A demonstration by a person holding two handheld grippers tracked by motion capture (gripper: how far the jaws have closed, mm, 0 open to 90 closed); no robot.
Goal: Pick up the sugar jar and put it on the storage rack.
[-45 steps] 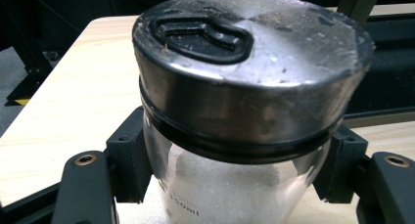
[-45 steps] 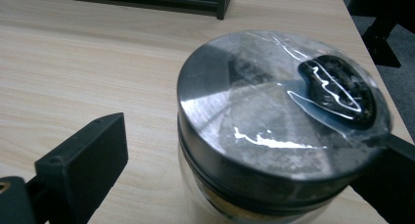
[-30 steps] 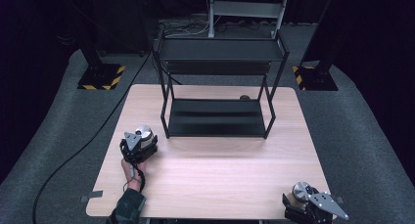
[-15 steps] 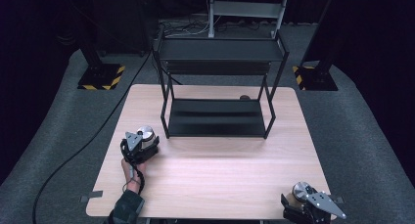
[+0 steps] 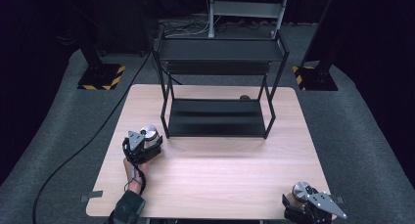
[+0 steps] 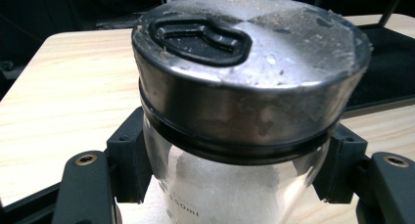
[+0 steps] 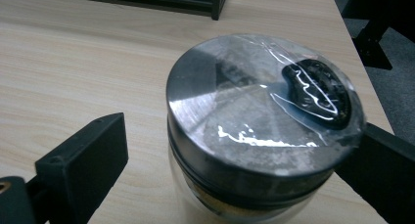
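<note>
Left: the left tongs (image 5: 145, 146) are seen near the left edge of the wooden surface (image 5: 215, 175), just beside the front left leg of the black two-tier rack (image 5: 218, 117). They are clenched on a glass jar (image 6: 230, 185) with a brushed metal lid (image 6: 254, 53); in the left gripper view both black jaws are pressed against the glass below the lid, and white granular contents are visible through the wall. The jar is held upright, with its lid at the top.

Centre: the rack is set at the far middle of the surface, its lower shelf lying directly on the wood.

Right: the right tongs (image 5: 306, 199) are found at the near right corner of the surface. A second metal-lidded jar (image 7: 259, 131) is seen between their jaws. The left jaw stands clear of the glass, while contact at the right jaw cannot be told; the tongs are therefore read as released. Brownish contents are glimpsed under the lid rim.
</note>
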